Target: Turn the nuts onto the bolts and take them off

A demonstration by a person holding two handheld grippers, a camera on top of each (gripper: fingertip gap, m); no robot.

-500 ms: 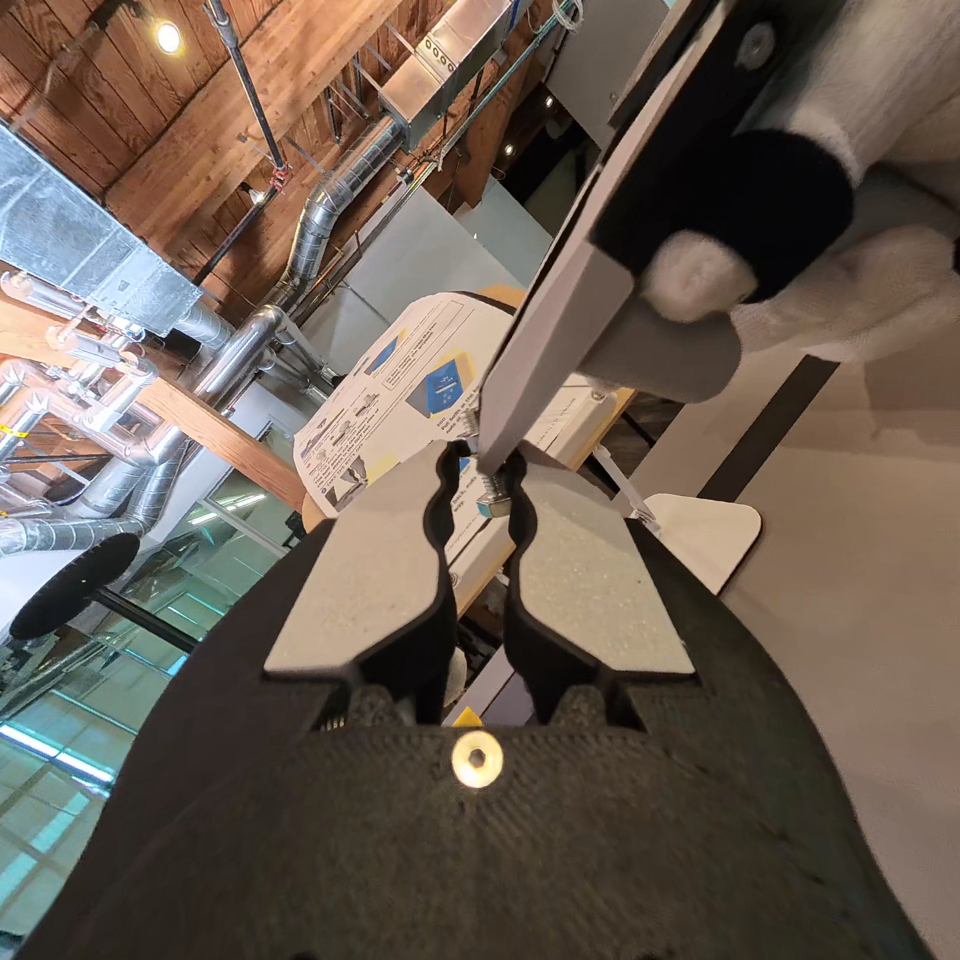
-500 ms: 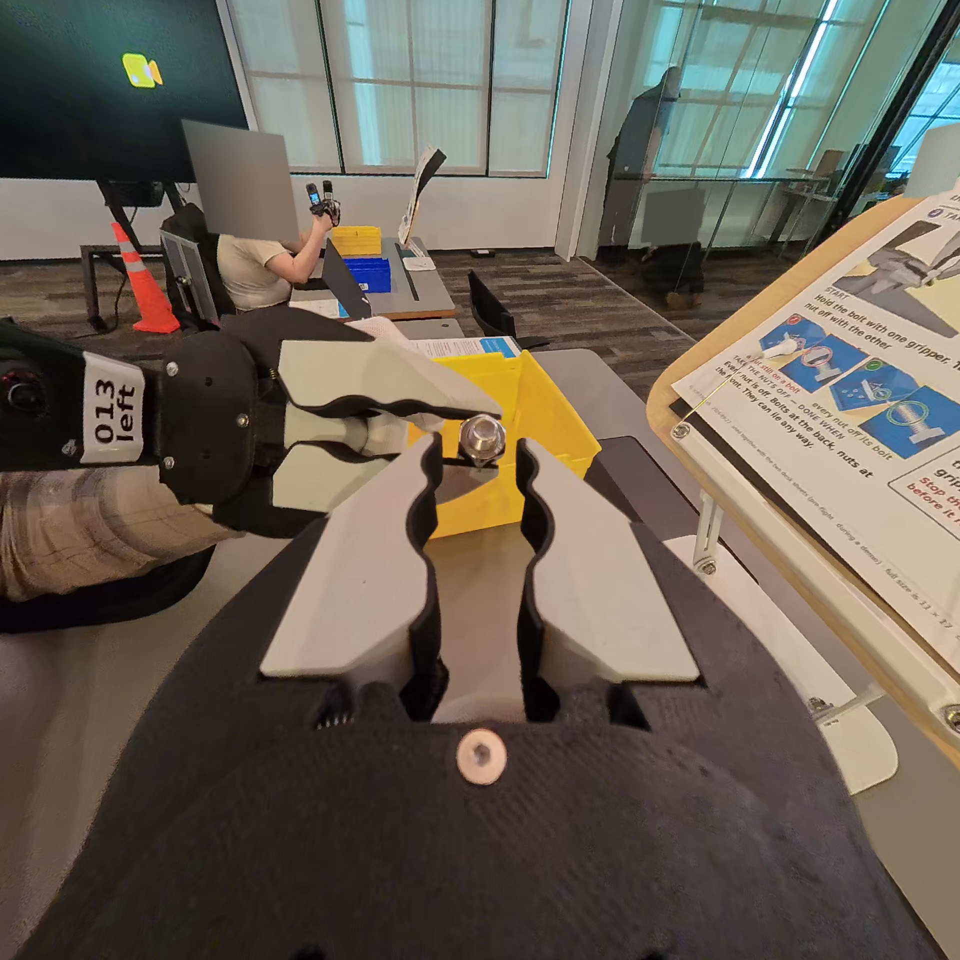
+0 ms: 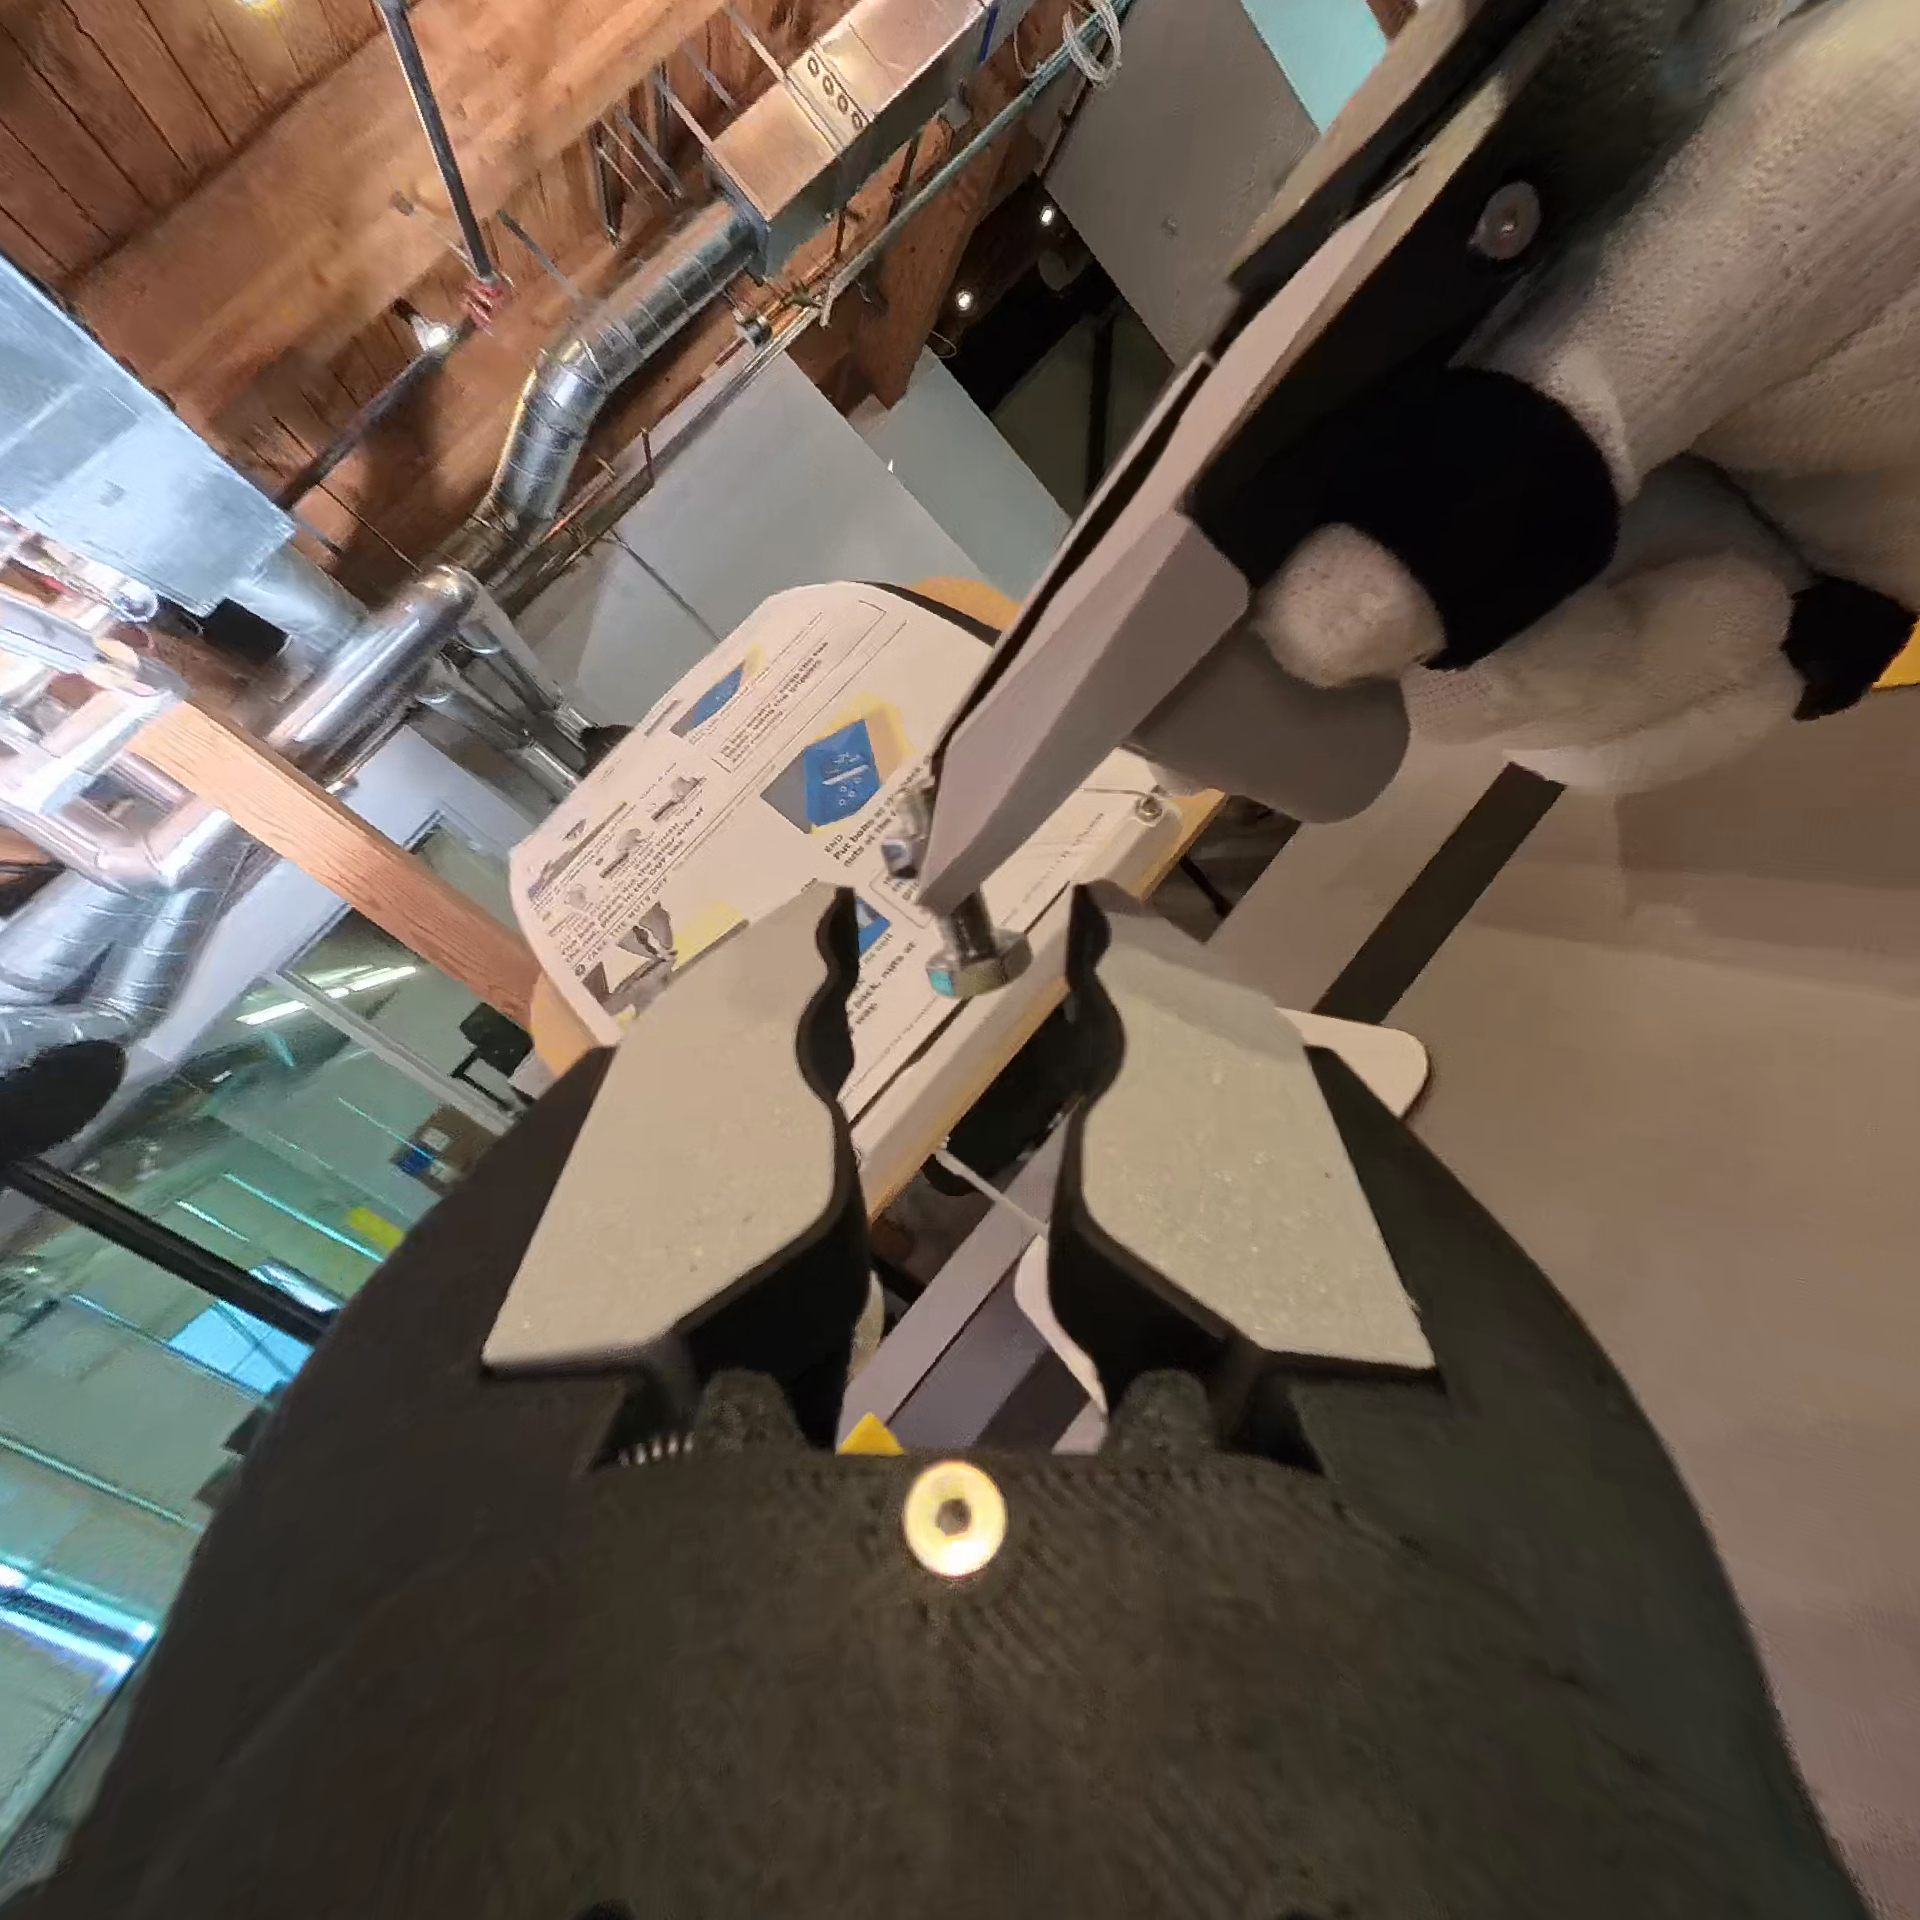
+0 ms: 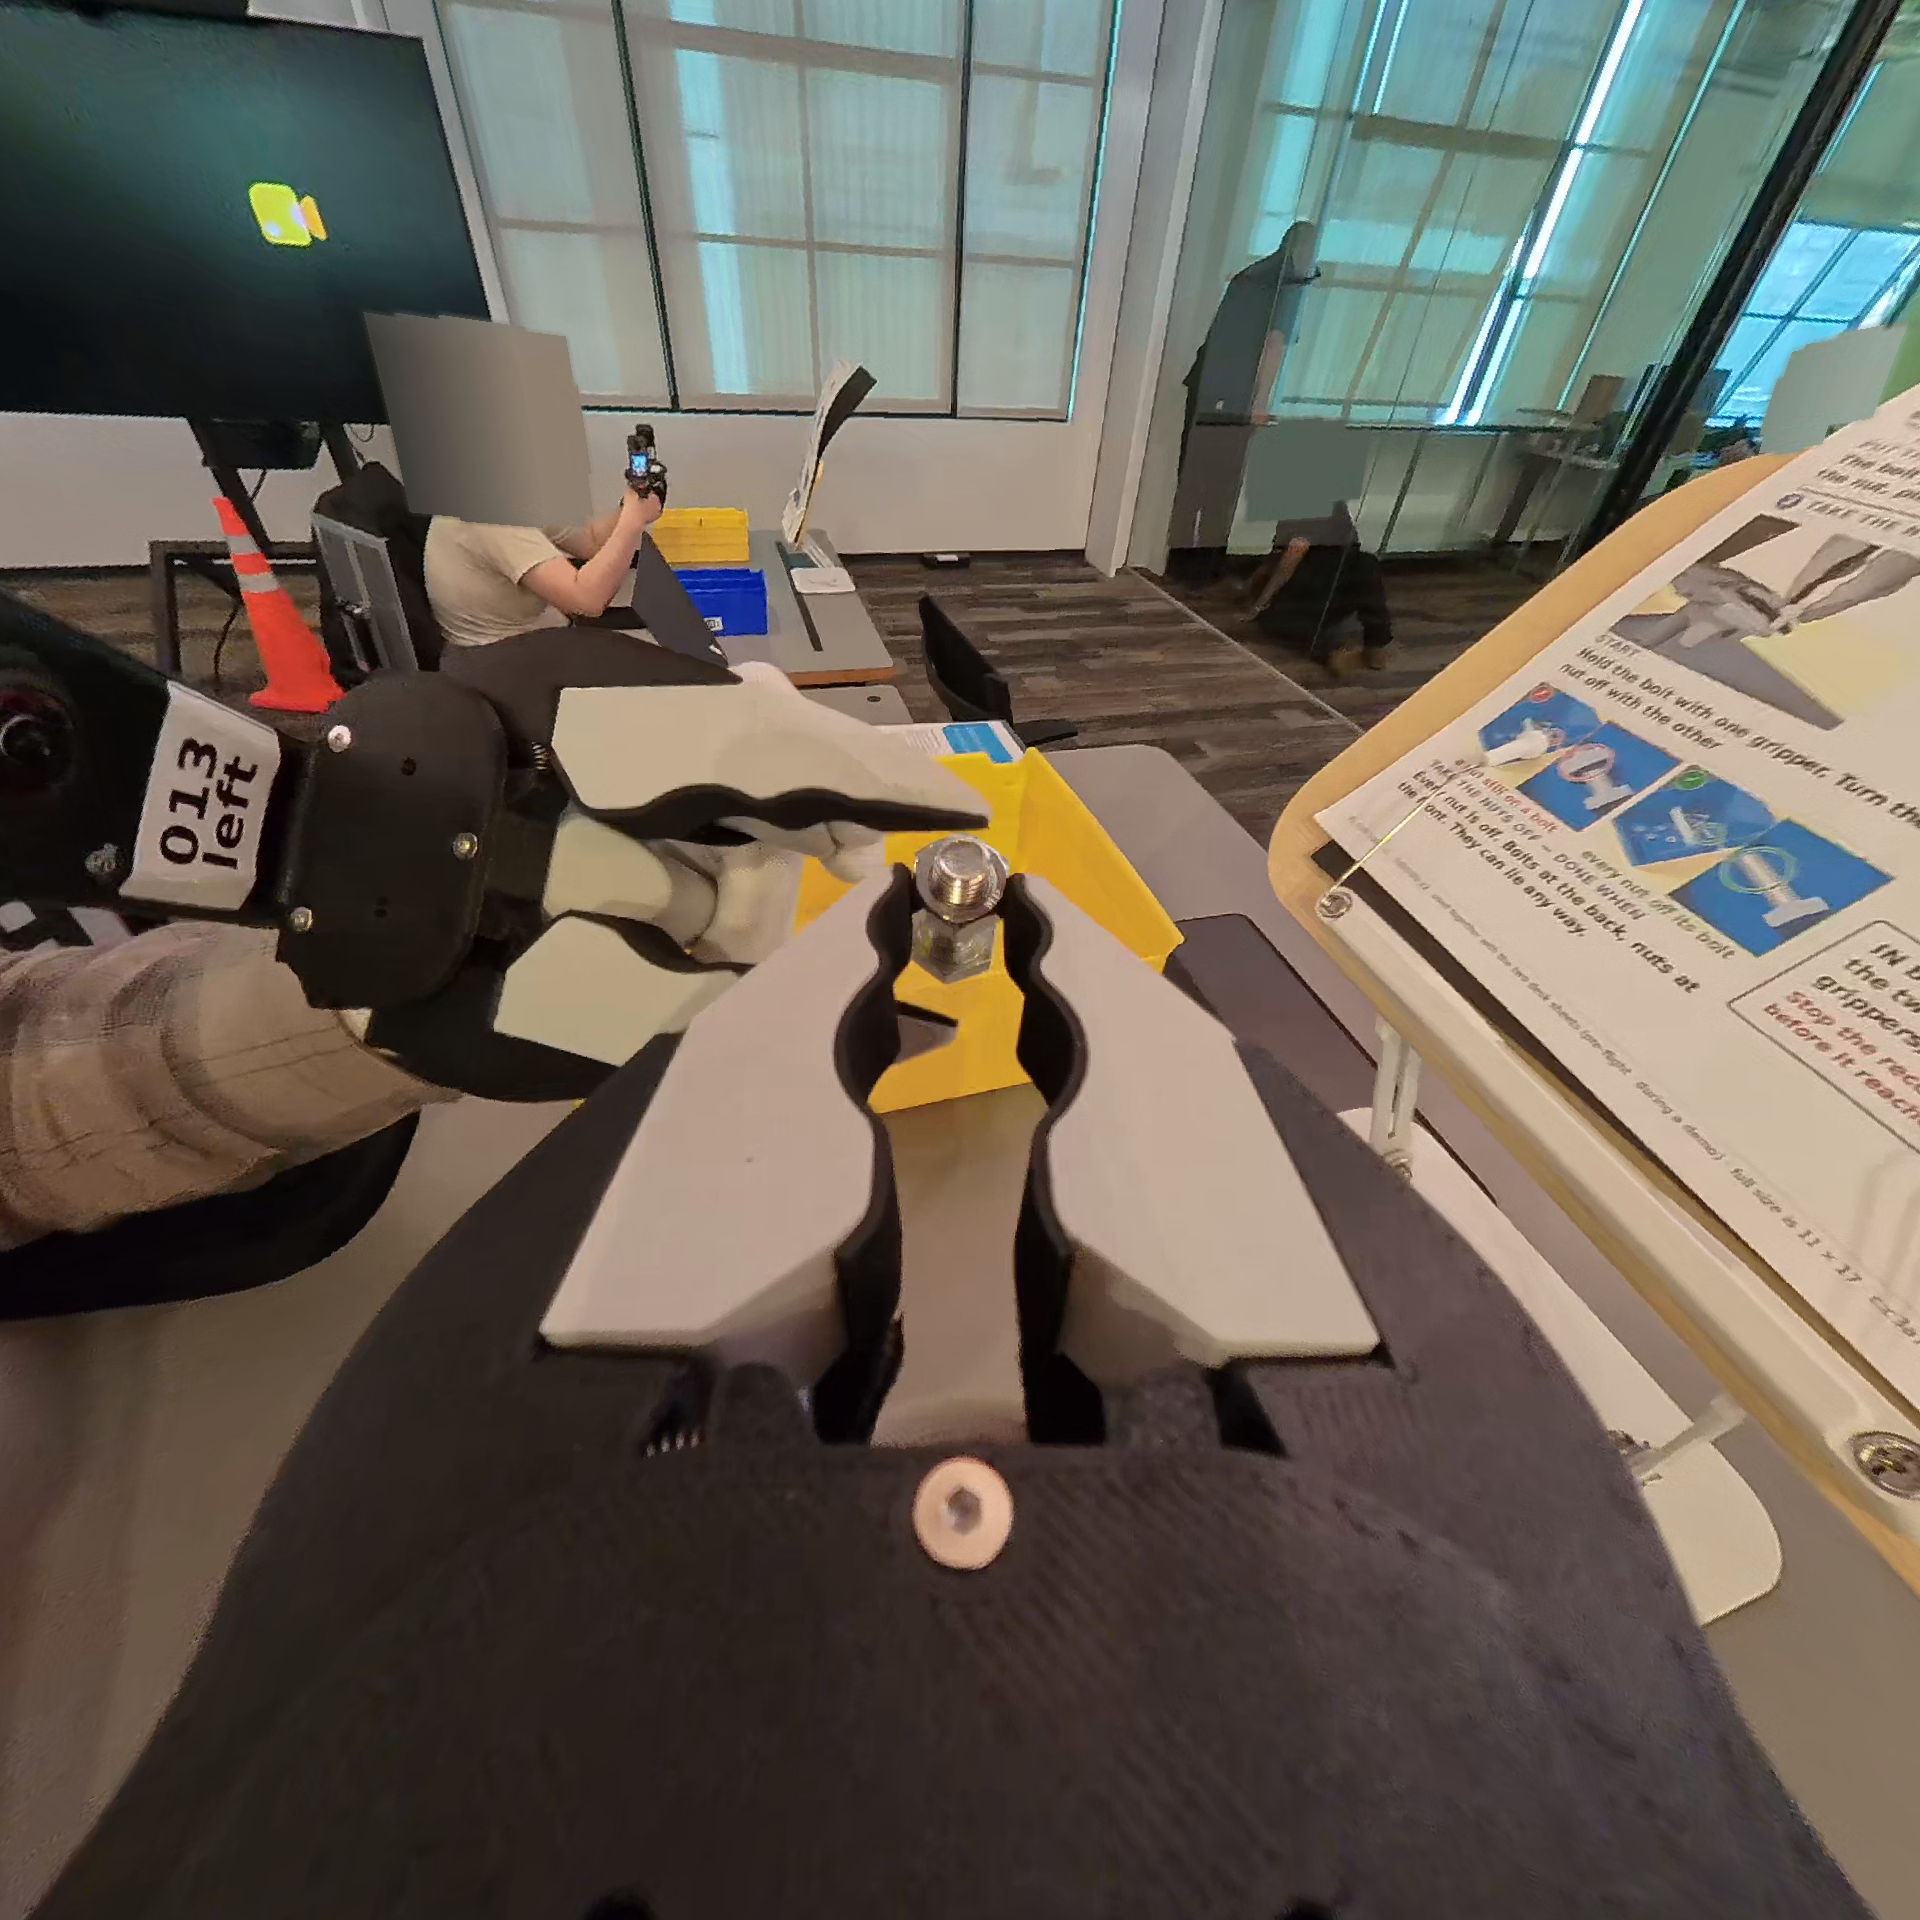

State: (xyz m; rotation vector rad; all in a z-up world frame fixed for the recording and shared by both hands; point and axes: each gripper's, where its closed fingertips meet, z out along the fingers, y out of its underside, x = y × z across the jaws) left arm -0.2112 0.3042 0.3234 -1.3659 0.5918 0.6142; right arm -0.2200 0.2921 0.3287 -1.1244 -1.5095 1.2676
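- A silver steel bolt (image 4: 951,935) with a hex nut (image 4: 958,871) threaded near its end sits clamped between the fingertips of the right hand-held gripper (image 4: 958,906), raised above the grey worktop (image 4: 208,1455) in front of a yellow plastic bin (image 4: 1081,883).
- The left hand-held gripper (image 3: 956,914) has its grey fingers spread apart; the bolt's hex head hangs in the gap between their tips, touching neither.
- Half a second ago the roles were reversed: the left hand-held gripper pinched the bolt while the right one stood apart around it.
- A printed instruction sheet (image 4: 1662,831) leans on a tilted wooden board at the worktop's right edge.
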